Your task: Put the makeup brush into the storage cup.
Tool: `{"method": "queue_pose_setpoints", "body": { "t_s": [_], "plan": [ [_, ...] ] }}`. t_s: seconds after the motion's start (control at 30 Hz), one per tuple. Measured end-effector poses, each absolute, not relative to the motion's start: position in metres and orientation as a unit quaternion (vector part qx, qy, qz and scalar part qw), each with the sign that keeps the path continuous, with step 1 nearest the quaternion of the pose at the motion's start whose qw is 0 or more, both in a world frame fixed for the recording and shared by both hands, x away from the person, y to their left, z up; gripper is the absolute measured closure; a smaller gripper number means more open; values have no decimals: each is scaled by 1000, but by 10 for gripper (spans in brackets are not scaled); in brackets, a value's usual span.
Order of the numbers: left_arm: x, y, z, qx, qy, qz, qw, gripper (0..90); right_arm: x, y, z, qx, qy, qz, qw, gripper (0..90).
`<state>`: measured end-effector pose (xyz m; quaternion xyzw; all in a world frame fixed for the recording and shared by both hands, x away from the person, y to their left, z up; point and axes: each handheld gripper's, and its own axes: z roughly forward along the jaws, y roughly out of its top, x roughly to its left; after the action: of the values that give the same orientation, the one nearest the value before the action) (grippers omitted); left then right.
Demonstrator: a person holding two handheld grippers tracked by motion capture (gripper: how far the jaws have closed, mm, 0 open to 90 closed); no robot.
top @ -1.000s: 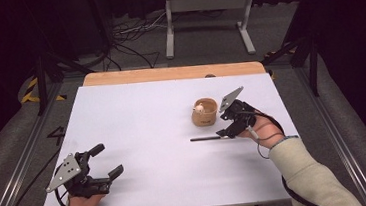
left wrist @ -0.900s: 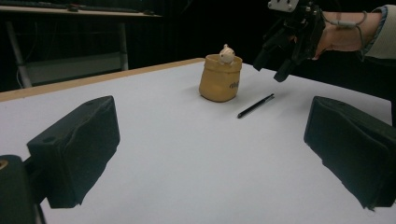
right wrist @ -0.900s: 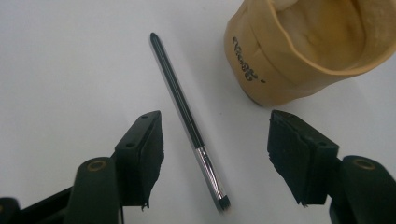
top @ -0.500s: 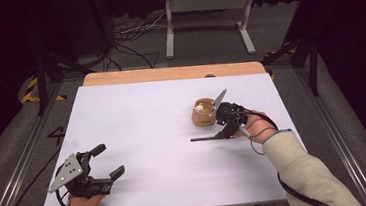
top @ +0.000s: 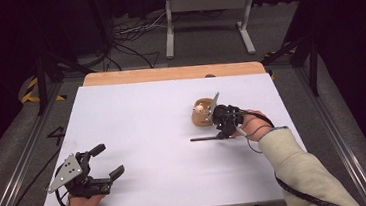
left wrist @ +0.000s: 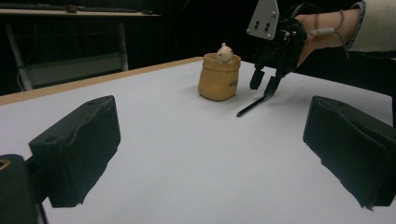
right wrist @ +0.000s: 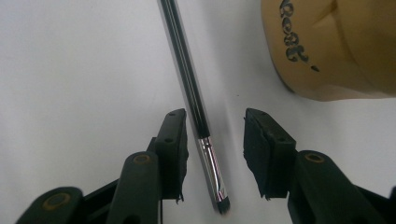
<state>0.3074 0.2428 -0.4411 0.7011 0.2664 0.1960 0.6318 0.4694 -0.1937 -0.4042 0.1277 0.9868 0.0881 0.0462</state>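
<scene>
Just beside the tan pot (right wrist: 336,46), on the white counter (top: 137,122), lies a thin black brush (right wrist: 194,98), flat, its silver ferrule and dark tip (right wrist: 223,203) pointing away from the pot's side. Around that ferrule end stands the right gripper (right wrist: 212,156), its jaws having just been closing with the brush between them (one pad looks very near the handle, the other plainly apart). A small pale figure (left wrist: 224,52) peeks from the pot's mouth. Well apart from the pot, near the counter's front edge, the left gripper (top: 107,162) rests with jaws wide and nothing between them.
</scene>
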Motion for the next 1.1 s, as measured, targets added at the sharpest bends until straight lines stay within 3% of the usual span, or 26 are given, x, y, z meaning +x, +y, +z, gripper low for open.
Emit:
{"method": "queue_pose_setpoints", "body": {
  "t_s": [1.1],
  "plan": [
    [308,245,-441,704,279,190,625,65,470,-183,-417,88,994,54,25,832]
  ]
}}
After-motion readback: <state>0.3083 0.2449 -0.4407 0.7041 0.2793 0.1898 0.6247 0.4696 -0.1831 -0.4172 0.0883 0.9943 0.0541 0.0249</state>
